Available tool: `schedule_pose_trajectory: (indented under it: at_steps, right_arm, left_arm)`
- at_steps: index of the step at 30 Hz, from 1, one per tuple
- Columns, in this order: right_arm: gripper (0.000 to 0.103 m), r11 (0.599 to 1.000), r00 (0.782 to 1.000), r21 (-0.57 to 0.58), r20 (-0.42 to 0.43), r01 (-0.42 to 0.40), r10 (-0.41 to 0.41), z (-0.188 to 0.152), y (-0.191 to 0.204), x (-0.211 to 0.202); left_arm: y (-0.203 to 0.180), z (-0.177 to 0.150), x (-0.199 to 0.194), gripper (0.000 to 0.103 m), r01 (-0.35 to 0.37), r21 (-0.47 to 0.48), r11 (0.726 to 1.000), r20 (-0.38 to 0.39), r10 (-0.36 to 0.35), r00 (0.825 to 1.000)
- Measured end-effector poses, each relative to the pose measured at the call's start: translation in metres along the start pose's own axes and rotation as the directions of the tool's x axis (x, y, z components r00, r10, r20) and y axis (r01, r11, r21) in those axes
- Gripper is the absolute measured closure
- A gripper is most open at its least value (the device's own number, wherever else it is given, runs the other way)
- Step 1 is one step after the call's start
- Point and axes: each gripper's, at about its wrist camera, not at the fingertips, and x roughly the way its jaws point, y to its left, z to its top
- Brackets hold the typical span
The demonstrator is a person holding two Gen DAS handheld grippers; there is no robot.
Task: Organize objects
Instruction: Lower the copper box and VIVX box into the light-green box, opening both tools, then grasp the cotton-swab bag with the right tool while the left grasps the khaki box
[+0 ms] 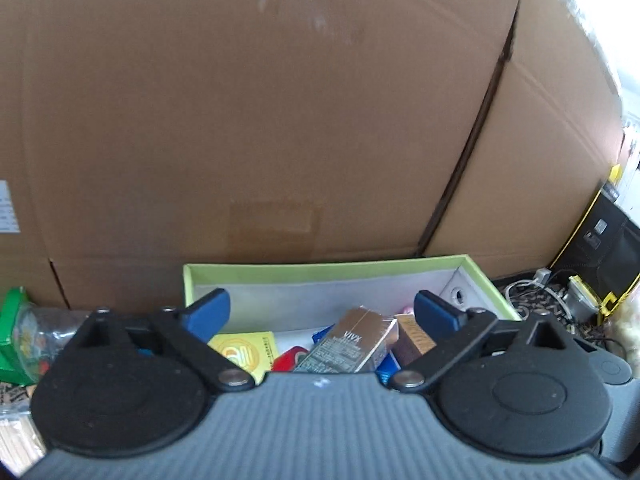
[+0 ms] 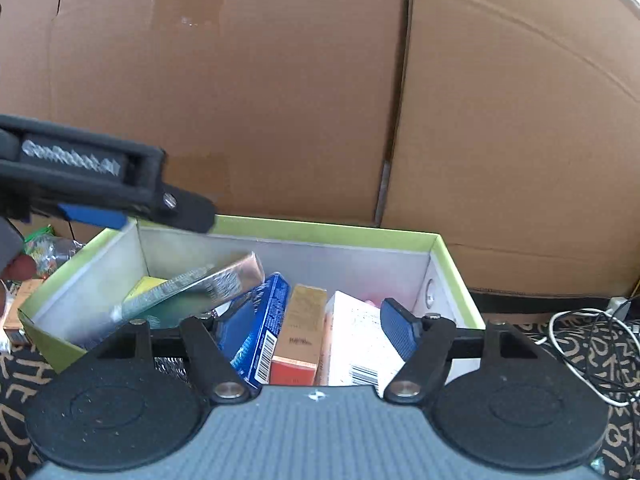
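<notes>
trouble first — silver carton, blurred and tilted at ten o'clock in the green-rimmed bin, may land crooked on the blue box. left gripper and right gripper both gape wide, seemingly holding nothing.

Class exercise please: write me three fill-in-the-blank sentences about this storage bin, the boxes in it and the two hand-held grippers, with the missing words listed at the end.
1. The rim of the storage bin is coloured ____.
2. Behind the bin stands a large brown ____ box.
3. The shiny silver box lies tilted inside the ____.
4. The left hand-held gripper and the right hand-held gripper both have their jaws ____, holding nothing.

Missing words: green; cardboard; bin; open
</notes>
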Motion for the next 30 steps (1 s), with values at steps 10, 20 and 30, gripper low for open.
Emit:
schedule_pose_trajectory:
  at_steps: [10,20,30]
  right_arm:
    - [0.019,1.0,0.989,0.012,0.151,0.008,-0.01,0.024,0.01,-0.081]
    - [0.011,0.989,0.964,-0.044,0.221,-0.142,0.149,0.014,0.068,-0.144]
    - [0.011,0.927,0.931,-0.116,0.039,-0.357,0.363,-0.034,0.162,-0.13]
  left_arm:
    - [-0.012,-0.002,-0.093,0.0,-0.016,0.051,0.999,0.094,0.011,0.996]
    - [0.054,-0.05,-0.206,0.0,-0.244,-0.018,0.969,0.133,0.245,0.96]
    - [0.152,-0.12,-0.238,0.0,-0.4,-0.205,0.893,-0.038,0.401,0.915]
